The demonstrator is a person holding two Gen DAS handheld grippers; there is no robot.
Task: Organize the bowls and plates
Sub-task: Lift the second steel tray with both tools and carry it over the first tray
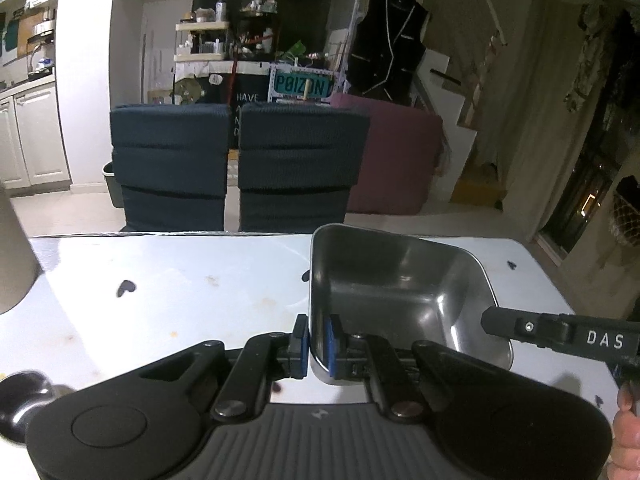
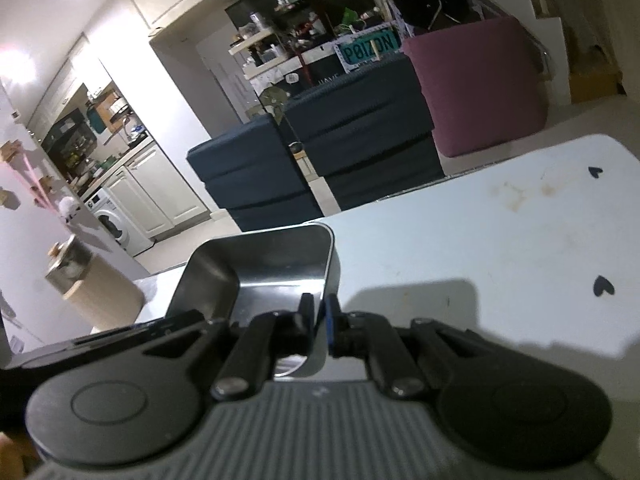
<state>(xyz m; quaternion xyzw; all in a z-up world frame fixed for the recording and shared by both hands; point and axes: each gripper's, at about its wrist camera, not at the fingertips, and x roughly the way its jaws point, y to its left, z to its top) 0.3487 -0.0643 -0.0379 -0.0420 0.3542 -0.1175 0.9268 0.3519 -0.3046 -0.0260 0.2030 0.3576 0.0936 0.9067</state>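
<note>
A square stainless steel bowl (image 1: 400, 280) hangs just above the white table (image 1: 180, 280), gripped from both sides. My left gripper (image 1: 316, 334) is shut on the bowl's left wall, one blue pad outside and one inside. In the right wrist view the same bowl (image 2: 272, 264) sits left of centre, with my right gripper (image 2: 320, 314) shut on its right wall. The right gripper's black finger (image 1: 520, 326) reaches the bowl's right rim in the left wrist view. The bowl is empty inside.
Two dark blue chairs (image 1: 240, 160) stand behind the table's far edge, with a purple seat (image 1: 400, 152) to their right. A beige cylinder (image 1: 12, 260) stands at the table's left end. Small dark heart marks (image 2: 603, 286) dot the tabletop (image 2: 480, 220). A hand (image 1: 626, 436) shows at lower right.
</note>
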